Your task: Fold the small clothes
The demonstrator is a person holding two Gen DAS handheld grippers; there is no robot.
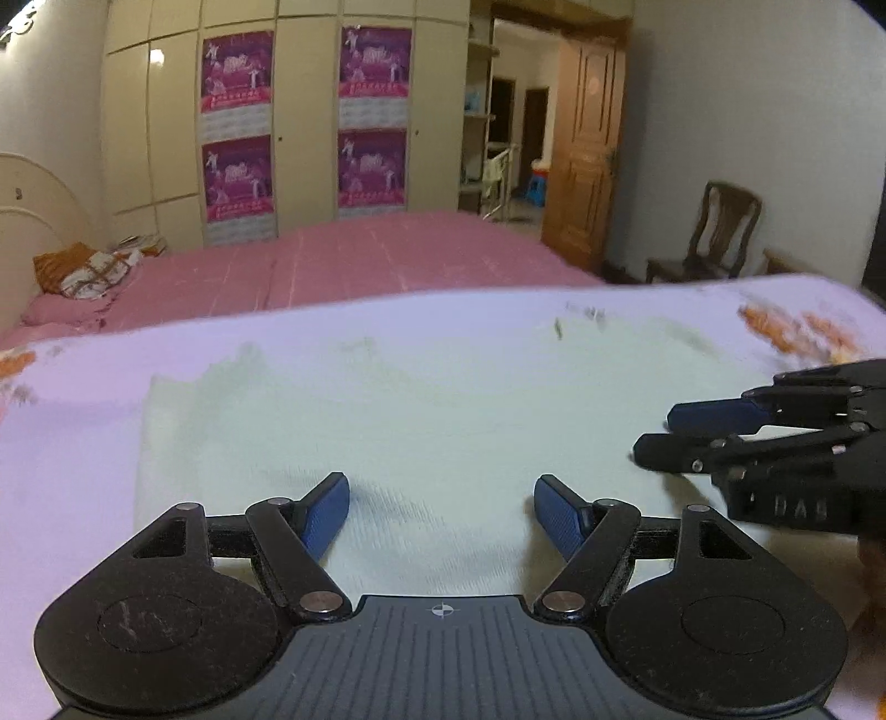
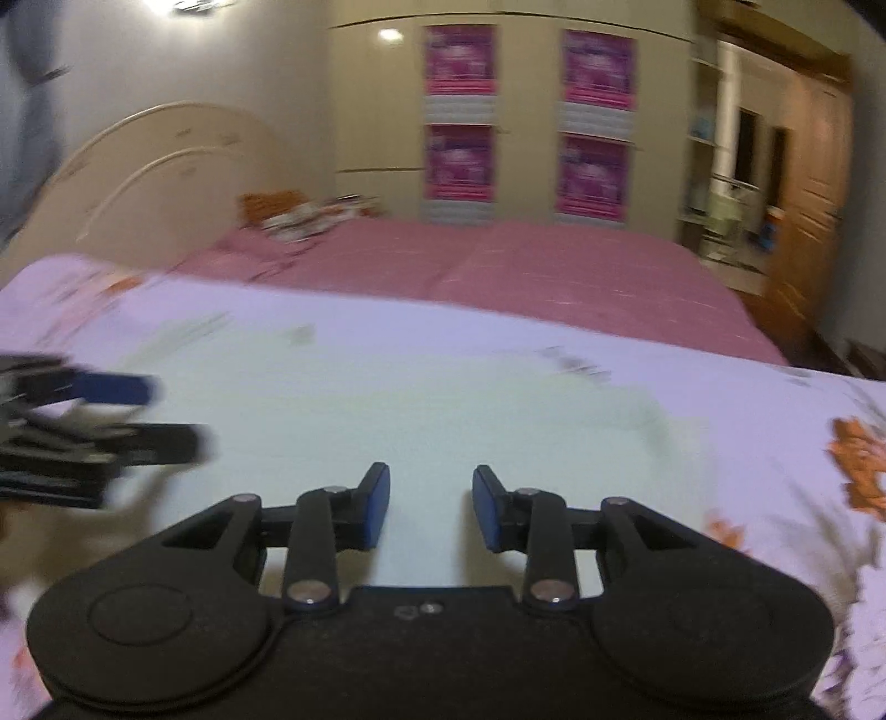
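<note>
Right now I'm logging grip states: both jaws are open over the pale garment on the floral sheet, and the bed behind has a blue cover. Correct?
Not quite. The bed cover behind is pink, not blue, as the left wrist view shows. The rest holds: the left gripper and right gripper have their jaws open over the pale garment on the floral sheet.

Dim indoor light, ceiling lamp glare (image 2: 194,5) top left; right view motion-blurred; fisheye corners dark, edges bent.
</note>
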